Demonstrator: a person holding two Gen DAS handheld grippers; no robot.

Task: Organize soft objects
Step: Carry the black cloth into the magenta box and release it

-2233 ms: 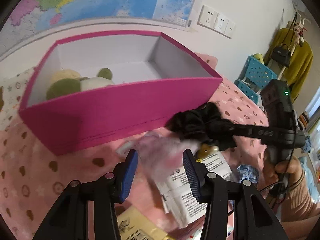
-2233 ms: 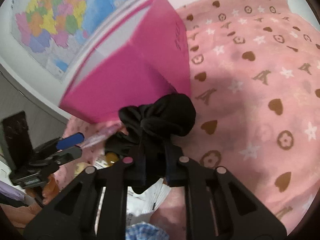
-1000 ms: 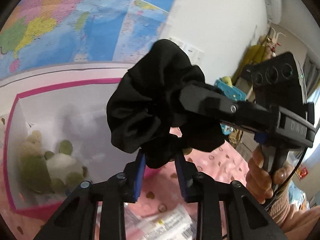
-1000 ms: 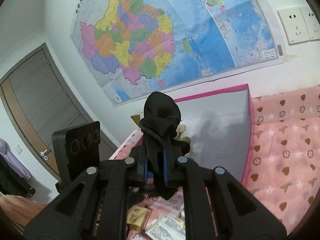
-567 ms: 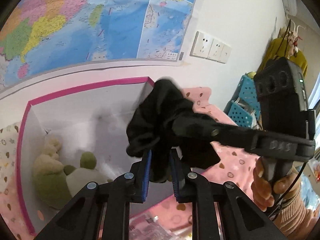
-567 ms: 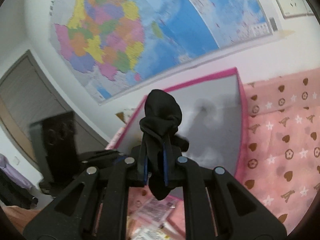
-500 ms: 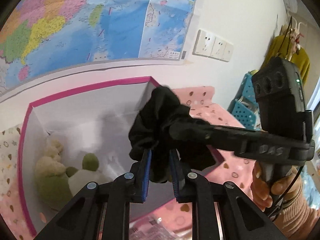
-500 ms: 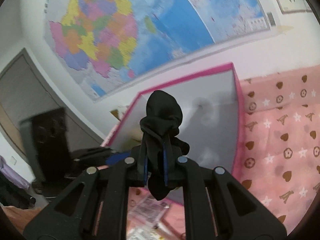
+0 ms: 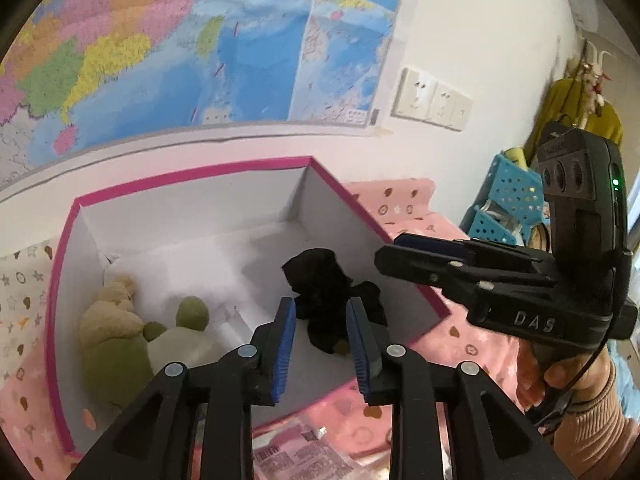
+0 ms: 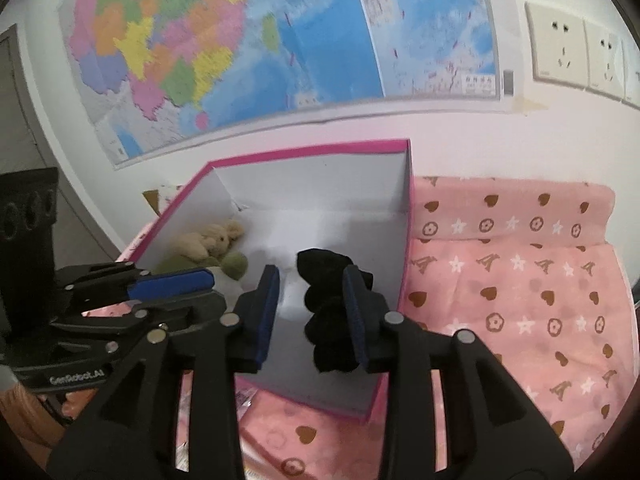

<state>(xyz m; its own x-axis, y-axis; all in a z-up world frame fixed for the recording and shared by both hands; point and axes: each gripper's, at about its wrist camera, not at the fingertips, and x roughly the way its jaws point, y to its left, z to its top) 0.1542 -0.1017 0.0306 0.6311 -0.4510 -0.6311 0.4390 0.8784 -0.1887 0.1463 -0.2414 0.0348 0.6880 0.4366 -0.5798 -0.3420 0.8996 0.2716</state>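
A black scrunchie (image 9: pixel 320 280) lies loose inside the pink box (image 9: pixel 192 176), near its right wall. My left gripper (image 9: pixel 320 342) hovers just above it with its jaws opening, and the blue pads (image 9: pixel 285 340) stand clear of the fabric. My right gripper (image 10: pixel 310 312) is over the same spot, jaws also opening. There the scrunchie (image 10: pixel 320 268) shows between the fingers, close to the right one, and no pad presses on it. Each gripper appears in the other's view: the right gripper (image 9: pixel 440 260) and the left gripper (image 10: pixel 172 284). Plush toys (image 9: pixel 116 344) lie in the box's left end.
The pink box (image 10: pixel 304 152) stands on a pink patterned bedspread (image 10: pixel 520 300) against a wall with a map. Printed packets (image 9: pixel 296 456) lie in front of the box. A blue basket (image 9: pixel 508 200) stands at the right, and a person's hand (image 9: pixel 560 368) holds the right gripper.
Both grippers were shut on the black scrunchie above the box. Both have now opened, and the scrunchie has dropped into the box. The right gripper tilted downward.
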